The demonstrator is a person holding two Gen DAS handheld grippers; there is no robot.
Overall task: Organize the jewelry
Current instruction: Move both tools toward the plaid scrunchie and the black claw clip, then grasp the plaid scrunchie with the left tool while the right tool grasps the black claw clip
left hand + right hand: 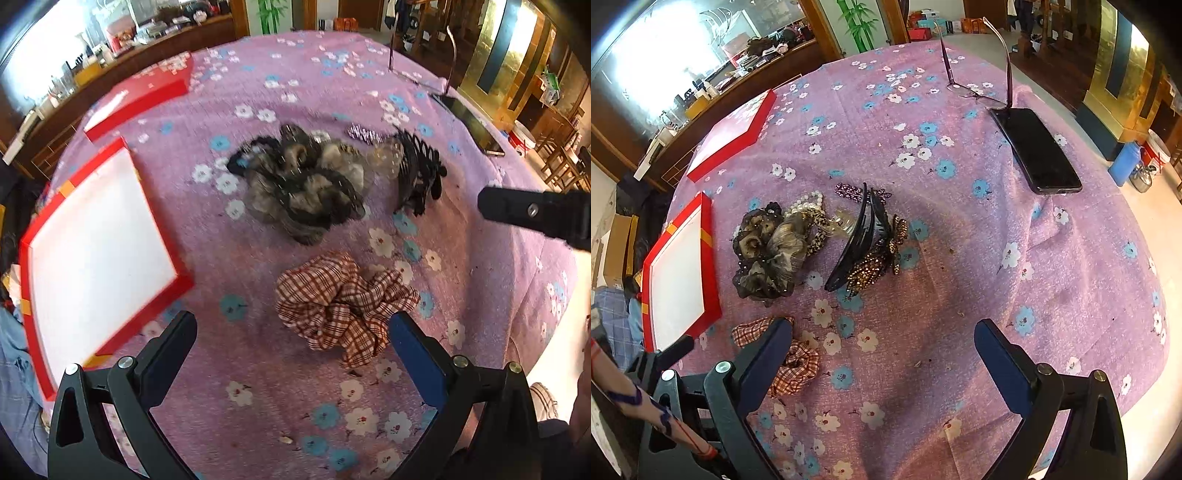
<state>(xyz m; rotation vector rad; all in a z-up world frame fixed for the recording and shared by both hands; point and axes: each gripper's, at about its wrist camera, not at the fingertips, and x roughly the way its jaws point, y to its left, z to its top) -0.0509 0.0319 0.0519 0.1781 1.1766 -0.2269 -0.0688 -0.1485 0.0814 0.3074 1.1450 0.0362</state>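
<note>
While the black hair claw clip (857, 240) lies mid-desk, long axis running near-left to far-right, we hover our left claw (291, 328) and right claw (882, 336) spread, empty.

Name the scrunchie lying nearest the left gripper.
The red-and-white plaid scrunchie, right before the open left gripper; the grey-brown scrunchie lies farther back in the pile.

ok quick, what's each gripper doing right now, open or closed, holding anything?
Left gripper: jaws open, empty, over the plaid scrunchie.
Right gripper: jaws open, empty, above the tablecloth.
</note>
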